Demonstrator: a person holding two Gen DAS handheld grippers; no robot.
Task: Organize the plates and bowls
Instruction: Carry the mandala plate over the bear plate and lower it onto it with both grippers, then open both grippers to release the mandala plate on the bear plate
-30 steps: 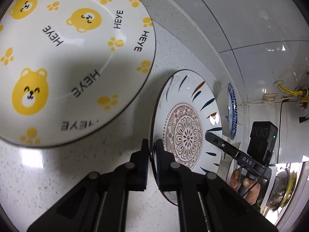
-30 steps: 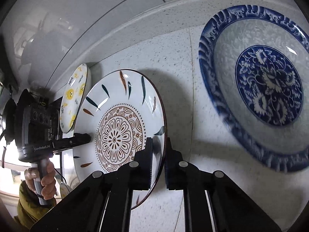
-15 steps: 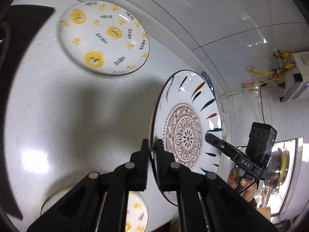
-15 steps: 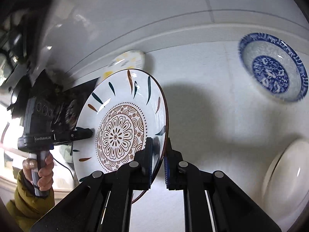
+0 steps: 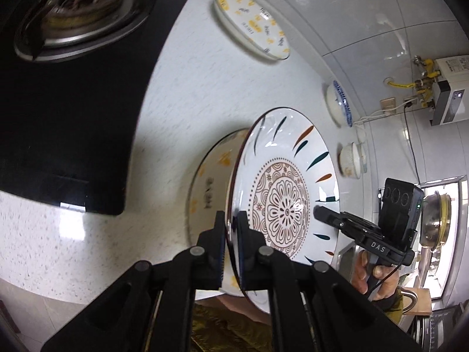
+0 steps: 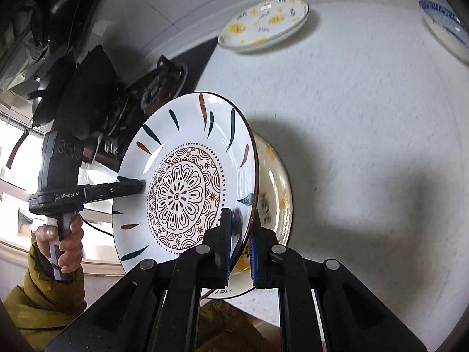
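Left wrist view, left claw (image 5: 231,228): clamped narrow on the near rim of the mandala plate (image 5: 285,196), which stands on edge in the air.
Left wrist view, right claw (image 5: 318,212): grips the plate's far rim at about 3 o'clock, held by a hand (image 5: 370,275).
Left wrist view, target: a bear plate (image 5: 209,187) lies on the white worktop (image 5: 181,96) just behind the carried plate, at its 9 o'clock; probably the stack to join.
Left wrist view, others: a second bear plate (image 5: 252,23) at 12 o'clock, a blue-rimmed bowl (image 5: 338,107) and a pale bowl (image 5: 350,161) at 2 o'clock, the stove (image 5: 70,67) at 10 o'clock.
Right wrist view, right claw (image 6: 239,243): closed on the mandala plate (image 6: 187,182) at its 5 o'clock edge; the left claw (image 6: 140,187) bites the 9 o'clock edge.
Doing it well: level the plate with both claws together, centre it over the lower bear plate (image 6: 275,199), set it down softly, then release both rims.
Hidden: most of the lower bear plate sits behind the carried one; the blue-rimmed bowl (image 6: 445,26) is cut off at 2 o'clock; the worktop is blurred.
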